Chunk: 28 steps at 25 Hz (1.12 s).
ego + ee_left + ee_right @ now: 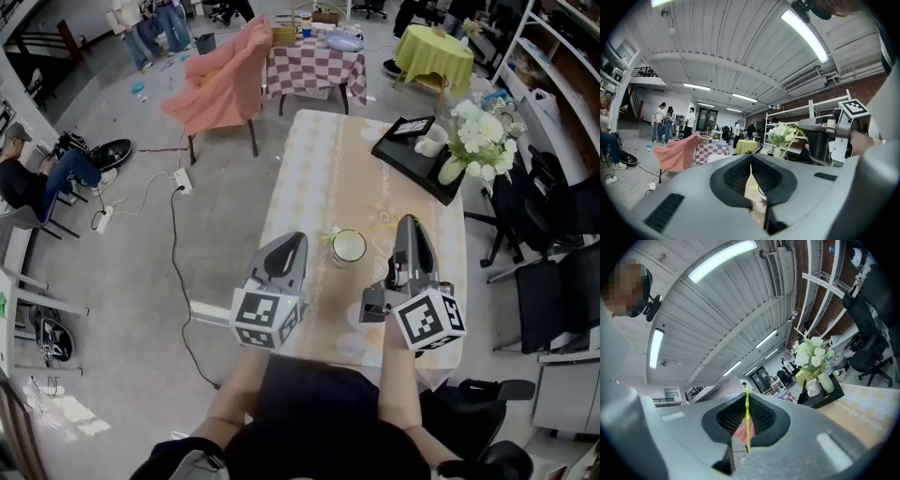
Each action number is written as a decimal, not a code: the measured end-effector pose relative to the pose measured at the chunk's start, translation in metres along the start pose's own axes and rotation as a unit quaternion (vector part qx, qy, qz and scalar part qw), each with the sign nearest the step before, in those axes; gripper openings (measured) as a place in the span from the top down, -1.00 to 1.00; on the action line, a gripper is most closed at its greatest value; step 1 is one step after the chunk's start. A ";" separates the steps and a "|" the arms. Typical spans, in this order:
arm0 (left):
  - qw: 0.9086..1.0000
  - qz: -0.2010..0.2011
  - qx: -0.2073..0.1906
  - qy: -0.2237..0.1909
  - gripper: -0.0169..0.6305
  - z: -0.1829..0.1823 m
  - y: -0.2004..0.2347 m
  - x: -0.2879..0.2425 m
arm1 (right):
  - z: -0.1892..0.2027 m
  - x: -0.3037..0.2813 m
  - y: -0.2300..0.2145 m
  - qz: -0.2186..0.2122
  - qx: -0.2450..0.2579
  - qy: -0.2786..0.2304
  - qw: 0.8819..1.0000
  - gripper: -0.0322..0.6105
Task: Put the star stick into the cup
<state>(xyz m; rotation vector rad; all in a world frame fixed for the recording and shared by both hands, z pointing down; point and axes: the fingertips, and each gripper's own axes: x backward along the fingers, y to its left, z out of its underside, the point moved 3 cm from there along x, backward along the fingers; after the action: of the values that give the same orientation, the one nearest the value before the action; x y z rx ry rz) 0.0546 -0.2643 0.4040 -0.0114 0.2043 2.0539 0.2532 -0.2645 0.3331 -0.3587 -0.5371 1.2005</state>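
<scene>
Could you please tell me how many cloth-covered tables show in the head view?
3: the long pale table nearest the person, the checked table beyond it, the yellow-green table at upper right. Others may be hidden.

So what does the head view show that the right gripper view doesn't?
Only the head view shows the white cup on the table, with the left claw beside it. Only the right gripper view shows how the right claw grips: shut on the thin yellow-green star stick, under ceiling lights. Both show that stick, the white flowers and the black tray.
</scene>
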 end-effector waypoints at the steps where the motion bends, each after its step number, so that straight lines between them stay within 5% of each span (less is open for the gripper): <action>1: 1.000 0.005 -0.001 0.000 0.90 0.000 -0.003 -0.003 | -0.002 0.001 -0.003 0.004 0.000 -0.002 1.000 0.84; 28: 0.998 0.026 0.014 0.049 0.90 0.036 -0.010 -0.035 | 0.020 0.013 -0.058 0.082 0.002 0.027 0.996 0.84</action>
<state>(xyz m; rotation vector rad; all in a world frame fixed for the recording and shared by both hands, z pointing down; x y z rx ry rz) 0.0824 -0.2850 0.4417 -0.0895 0.2965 2.1047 0.2907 -0.2715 0.3833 -0.4368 -0.4654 1.3451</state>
